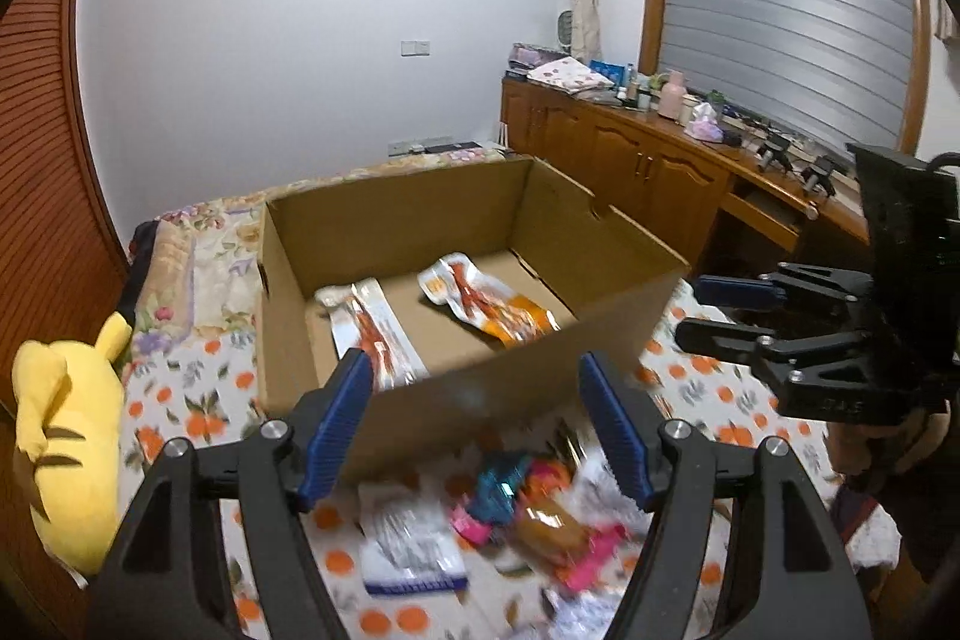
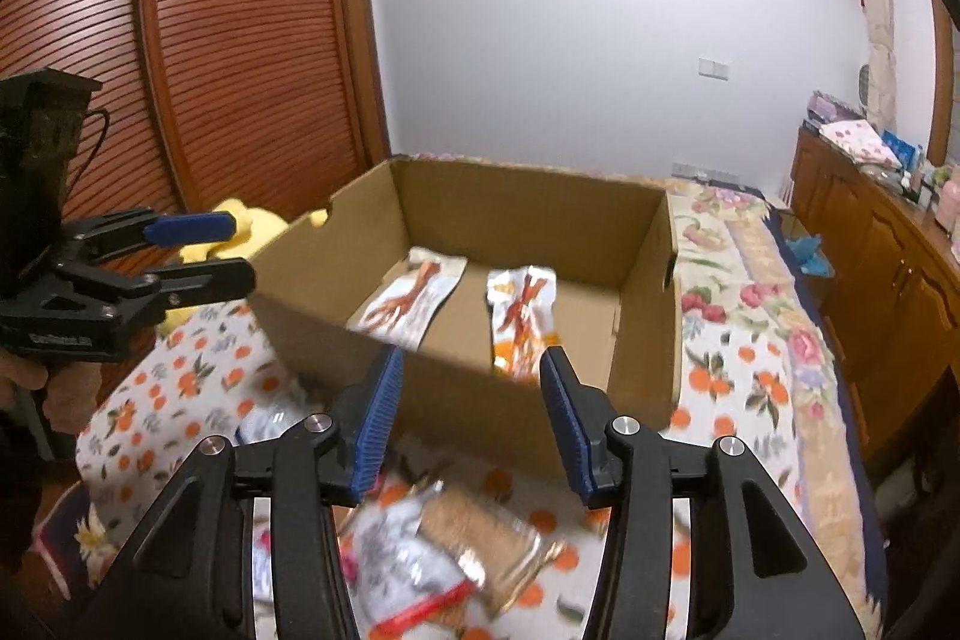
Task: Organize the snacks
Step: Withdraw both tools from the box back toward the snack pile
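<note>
A cardboard box [image 1: 456,382] stands on the bed [image 1: 198,400], and two snack packets lie side by side on its floor: one [image 1: 375,334] to the left, the other [image 1: 486,301] to the right. Before the box's near wall a loose pile of snacks [image 1: 480,526] rests on the bedcover (too blurred to sort). A plush toy [image 1: 66,448] lies left of the box, and a cabinet [image 1: 648,160] runs along the wall to the right.

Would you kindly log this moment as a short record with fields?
container: open cardboard box on the floral bedspread
inside box: two chicken-feet packets, lying flat side by side
outside box: loose snack pile before the box's near wall
left gripper: open, empty, above the pile
right gripper: open, empty, above the pile
bystander: yellow plush toy left of the box
</note>
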Demonstrator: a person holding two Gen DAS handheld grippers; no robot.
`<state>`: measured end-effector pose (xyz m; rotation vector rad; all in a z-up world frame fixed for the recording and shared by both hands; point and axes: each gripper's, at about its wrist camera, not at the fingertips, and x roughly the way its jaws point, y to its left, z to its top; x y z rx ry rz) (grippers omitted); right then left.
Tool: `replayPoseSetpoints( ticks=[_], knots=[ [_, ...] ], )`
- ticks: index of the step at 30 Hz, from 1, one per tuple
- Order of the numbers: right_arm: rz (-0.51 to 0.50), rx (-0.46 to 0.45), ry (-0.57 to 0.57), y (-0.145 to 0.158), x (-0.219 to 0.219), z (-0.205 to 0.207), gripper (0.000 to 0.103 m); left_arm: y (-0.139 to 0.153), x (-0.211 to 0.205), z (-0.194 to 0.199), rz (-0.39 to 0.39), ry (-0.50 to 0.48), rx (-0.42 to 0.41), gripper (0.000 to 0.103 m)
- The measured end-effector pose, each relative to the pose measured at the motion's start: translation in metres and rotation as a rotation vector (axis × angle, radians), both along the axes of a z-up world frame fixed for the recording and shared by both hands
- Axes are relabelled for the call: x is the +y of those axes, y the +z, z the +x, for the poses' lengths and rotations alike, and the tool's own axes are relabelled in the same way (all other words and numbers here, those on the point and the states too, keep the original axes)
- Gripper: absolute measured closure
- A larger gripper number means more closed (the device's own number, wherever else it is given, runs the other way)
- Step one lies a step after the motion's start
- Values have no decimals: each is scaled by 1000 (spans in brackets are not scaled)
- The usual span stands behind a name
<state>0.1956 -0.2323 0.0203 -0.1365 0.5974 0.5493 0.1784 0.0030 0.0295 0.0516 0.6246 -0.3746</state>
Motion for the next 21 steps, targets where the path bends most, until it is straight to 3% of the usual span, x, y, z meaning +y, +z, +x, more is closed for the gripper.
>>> replayPoseSetpoints(
  ticks=[12, 21],
  knots=[
    [-28, 71, -8, -56, 1, -38, 52, -50, -13, -53, 9, -51, 58, 31],
    [-71, 139, -13, -101, 8, -35, 46, -101, -16, -70, -3, -50, 149, 31]
  ],
)
